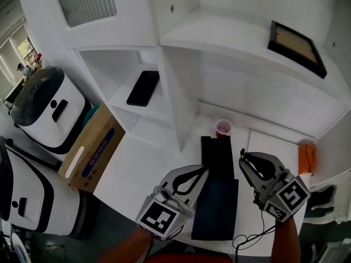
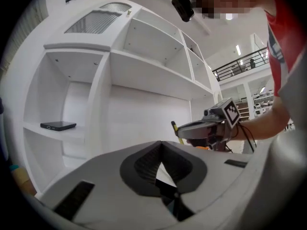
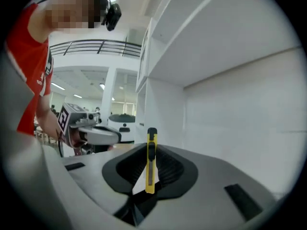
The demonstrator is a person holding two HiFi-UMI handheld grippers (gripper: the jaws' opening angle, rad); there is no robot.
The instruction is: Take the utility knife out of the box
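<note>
A yellow utility knife (image 3: 150, 169) with a black slider stands upright between the pads of my right gripper (image 3: 151, 148), which is shut on it. In the head view this gripper (image 1: 243, 156) hangs above the white desk, just right of the open black box (image 1: 216, 153). The box's dark lid (image 1: 216, 208) lies in front of it. My left gripper (image 1: 204, 170) hovers at the box's left side, its tips together and nothing between them (image 2: 161, 143). The left gripper view shows the right gripper (image 2: 192, 127) with the knife's (image 2: 175, 130) tip sticking out.
A pink cup (image 1: 223, 127) stands behind the box. A black phone (image 1: 143, 87) lies on a low shelf and a framed picture (image 1: 296, 47) on the upper one. A cardboard box (image 1: 92, 149) and white machines (image 1: 46, 111) are at the left, an orange object (image 1: 306, 156) at the right.
</note>
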